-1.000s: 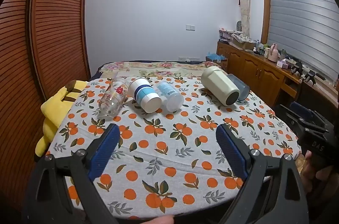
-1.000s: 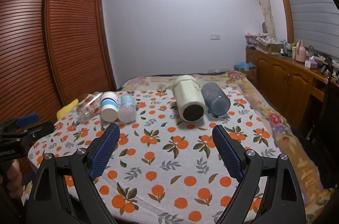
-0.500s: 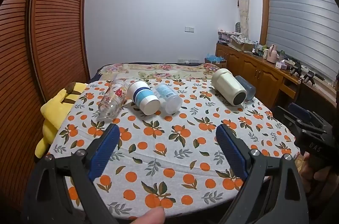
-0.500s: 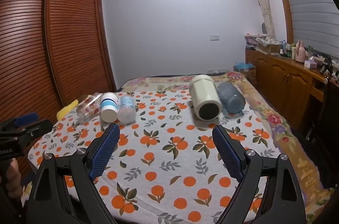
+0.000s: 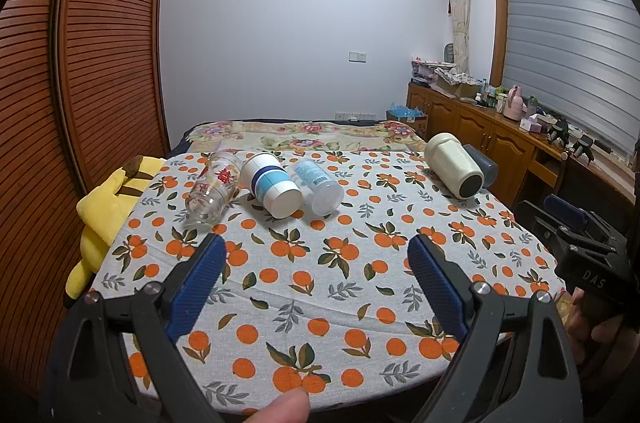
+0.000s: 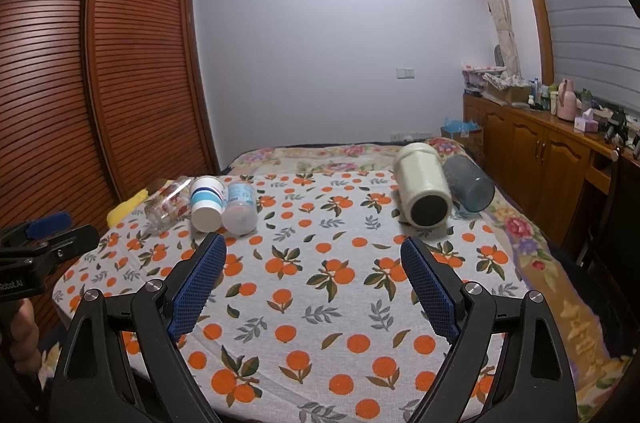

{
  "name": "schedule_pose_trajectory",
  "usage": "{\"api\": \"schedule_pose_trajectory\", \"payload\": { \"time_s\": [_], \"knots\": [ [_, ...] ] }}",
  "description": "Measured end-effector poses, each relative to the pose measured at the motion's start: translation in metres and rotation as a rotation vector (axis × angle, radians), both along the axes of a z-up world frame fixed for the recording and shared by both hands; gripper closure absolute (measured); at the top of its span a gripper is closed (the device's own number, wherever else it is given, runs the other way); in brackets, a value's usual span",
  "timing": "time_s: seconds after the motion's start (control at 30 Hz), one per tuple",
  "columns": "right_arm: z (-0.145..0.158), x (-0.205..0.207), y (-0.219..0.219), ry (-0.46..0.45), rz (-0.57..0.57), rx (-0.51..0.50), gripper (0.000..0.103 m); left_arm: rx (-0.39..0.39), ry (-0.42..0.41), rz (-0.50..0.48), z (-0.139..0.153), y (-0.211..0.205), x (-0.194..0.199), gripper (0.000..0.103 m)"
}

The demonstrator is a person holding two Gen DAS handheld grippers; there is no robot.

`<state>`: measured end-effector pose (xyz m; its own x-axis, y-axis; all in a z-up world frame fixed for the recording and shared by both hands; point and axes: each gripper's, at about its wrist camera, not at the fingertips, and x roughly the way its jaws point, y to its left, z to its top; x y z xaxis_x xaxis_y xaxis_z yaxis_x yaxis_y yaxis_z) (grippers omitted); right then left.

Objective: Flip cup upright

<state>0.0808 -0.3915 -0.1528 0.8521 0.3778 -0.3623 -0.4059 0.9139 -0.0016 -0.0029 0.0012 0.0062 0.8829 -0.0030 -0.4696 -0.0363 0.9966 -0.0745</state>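
Several cups lie on their sides on a table with an orange-print cloth (image 5: 312,287). At the back left lie a clear printed glass (image 5: 210,193), a white-and-blue paper cup (image 5: 272,183) and a clear plastic cup (image 5: 318,183). At the back right lie a cream cup (image 5: 454,167) and a dark blue cup (image 5: 482,165). They also show in the right wrist view: glass (image 6: 168,203), paper cup (image 6: 206,203), plastic cup (image 6: 239,209), cream cup (image 6: 422,191), blue cup (image 6: 468,183). My left gripper (image 5: 316,279) and right gripper (image 6: 312,281) are open, empty, near the table's front.
A yellow plush toy (image 5: 104,207) lies at the table's left edge. A wooden slatted wardrobe (image 5: 80,83) stands on the left. A wooden cabinet (image 6: 552,159) with clutter runs along the right wall. A flowered bed (image 5: 304,139) lies behind the table.
Both grippers have drawn back a little and the right wrist view has swung left, so the cream and blue cups sit further right in it. Both grippers stay open. No cup has moved.
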Motion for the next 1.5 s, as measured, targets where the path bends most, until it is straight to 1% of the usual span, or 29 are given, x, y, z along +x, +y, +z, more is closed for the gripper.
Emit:
{"api": "schedule_pose_trajectory", "payload": {
  "time_s": [0.77, 0.9, 1.5],
  "knots": [
    [0.0030, -0.0013, 0.0004, -0.008, -0.001, -0.002, 0.012, 0.000, -0.004, 0.001, -0.0012, -0.0007, 0.0024, 0.010],
    [0.0028, 0.0013, 0.0007, -0.007, -0.003, -0.002, 0.012, 0.001, -0.007, 0.002, 0.0038, -0.0036, 0.0002, 0.010],
    [0.0008, 0.0014, -0.0004, -0.011, -0.004, -0.003, 0.012, 0.001, -0.007, 0.004, 0.0034, -0.0031, 0.0001, 0.010]
  ]
}}
